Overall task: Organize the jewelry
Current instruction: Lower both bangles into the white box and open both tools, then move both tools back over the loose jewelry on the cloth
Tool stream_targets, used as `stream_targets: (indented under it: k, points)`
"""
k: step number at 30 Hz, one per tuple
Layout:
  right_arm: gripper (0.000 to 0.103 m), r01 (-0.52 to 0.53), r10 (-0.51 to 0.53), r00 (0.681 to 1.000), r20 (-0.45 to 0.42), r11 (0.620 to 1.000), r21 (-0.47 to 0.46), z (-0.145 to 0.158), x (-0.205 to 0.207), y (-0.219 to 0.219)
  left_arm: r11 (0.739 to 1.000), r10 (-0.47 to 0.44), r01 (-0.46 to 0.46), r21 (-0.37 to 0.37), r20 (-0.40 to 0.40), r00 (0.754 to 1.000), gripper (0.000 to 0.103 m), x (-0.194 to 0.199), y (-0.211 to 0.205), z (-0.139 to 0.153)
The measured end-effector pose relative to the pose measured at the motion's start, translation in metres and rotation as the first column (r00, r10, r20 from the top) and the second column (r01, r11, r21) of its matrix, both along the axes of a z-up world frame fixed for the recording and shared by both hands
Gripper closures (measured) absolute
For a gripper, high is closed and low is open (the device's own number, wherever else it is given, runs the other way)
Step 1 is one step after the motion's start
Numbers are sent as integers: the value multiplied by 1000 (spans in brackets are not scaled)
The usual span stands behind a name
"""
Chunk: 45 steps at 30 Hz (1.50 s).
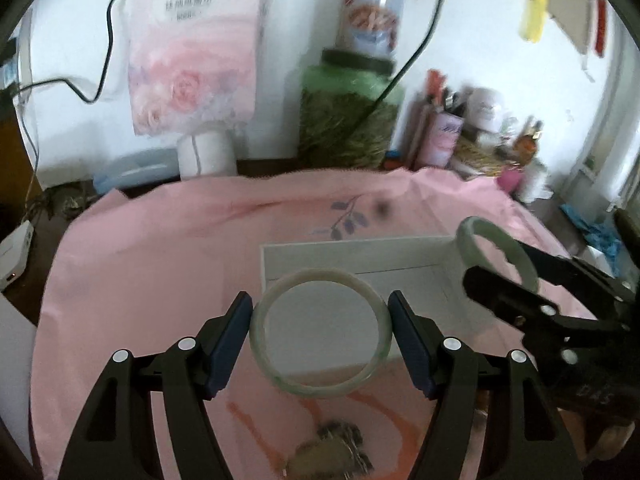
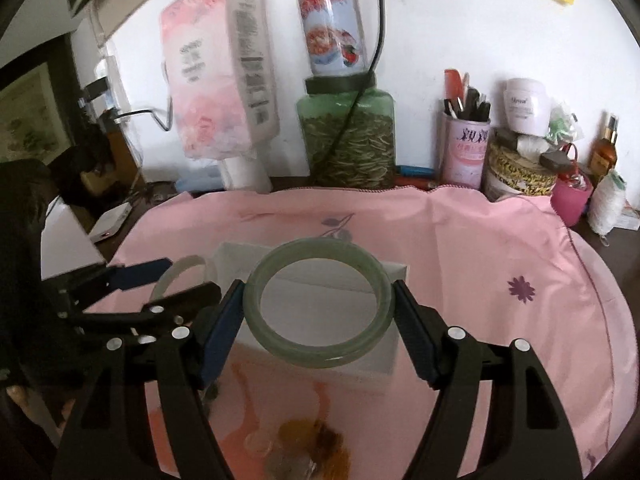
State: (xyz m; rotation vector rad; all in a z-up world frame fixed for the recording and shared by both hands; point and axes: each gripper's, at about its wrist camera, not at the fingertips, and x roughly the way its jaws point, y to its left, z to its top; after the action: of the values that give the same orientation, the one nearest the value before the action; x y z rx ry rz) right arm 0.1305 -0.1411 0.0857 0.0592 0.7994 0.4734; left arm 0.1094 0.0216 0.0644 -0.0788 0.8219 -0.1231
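Both views are smeared by motion, the left wrist view most of all, and the print on the things along the wall cannot be read there. At the bottom edge of each view a small heap of metallic jewellery [image 1: 332,456] lies on the pink cloth, blurred and partly cut off behind the claw arms, so its pieces cannot be counted.

Two bangles show. The left claw [image 1: 320,332] is clenched on a pale, whitish-green, smooth round stone bangle [image 1: 280,376], its blue pads pressing the ring's two outer sides. The ring hangs clear above the cloth, in front of the white shallow open cardboard box [image 1: 304,258]. The right claw [image 2: 320,316] grasps a darker, translucent green, thicker round stone bangle [image 2: 320,354] the same way, held over the near part of that box. There is one box, lying on the pink floral cloth [image 1: 152,264] that covers the counter.

Each claw appears in the other's view, at its side edge, and only part of the other bangle shows past the black arms.

Behind the cloth stand one pink wrapped tissue pack [image 2: 218,80], one printed tin can [image 2: 332,28] on top of one green-tinted jar of seeds [image 2: 346,140], and one pink pen holder [image 2: 466,150]. Further right are small containers, crowded together and hard to separate.
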Motion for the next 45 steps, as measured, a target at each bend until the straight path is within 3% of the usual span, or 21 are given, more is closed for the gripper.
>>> stream_targets:
  k: [4,7,14,22,32,39,42,45]
  points:
    - [33,15,-16,999,-29,1000,-26,-23,13,2,999,19,-20,-36,-33,999,33,12,8,-17]
    - [27,9,-9,998,-58,1000,1,-32,17,-5,998,26,-28,-48,-46,999,25,13,13,-20]
    - [26,32,-29,998,-49,998,63,-22,15,-22,996,43,-47,-71,-55,998,23,11,20,-21]
    - [26,53,-42,994,-99,992,111,-17,2,-33,996,50,-56,-73,-79,996,23,-1,22,-26]
    - [25,63,-50,986,-161,995,80,-23,-25,-38,993,79,-86,-78,-89,993,20,-29,27,-22]
    - [25,41,-33,986,-166,998,43,-31,-55,-34,992,108,-113,-54,-93,990,20,-68,39,-33]
    - [25,47,-43,985,-169,999,19,-36,-58,-37,993,120,-118,23,-110,987,20,-71,39,-43]
    - [20,64,-62,982,-181,998,5,-41,-53,-41,994,105,-100,45,-125,987,20,-66,40,-49]
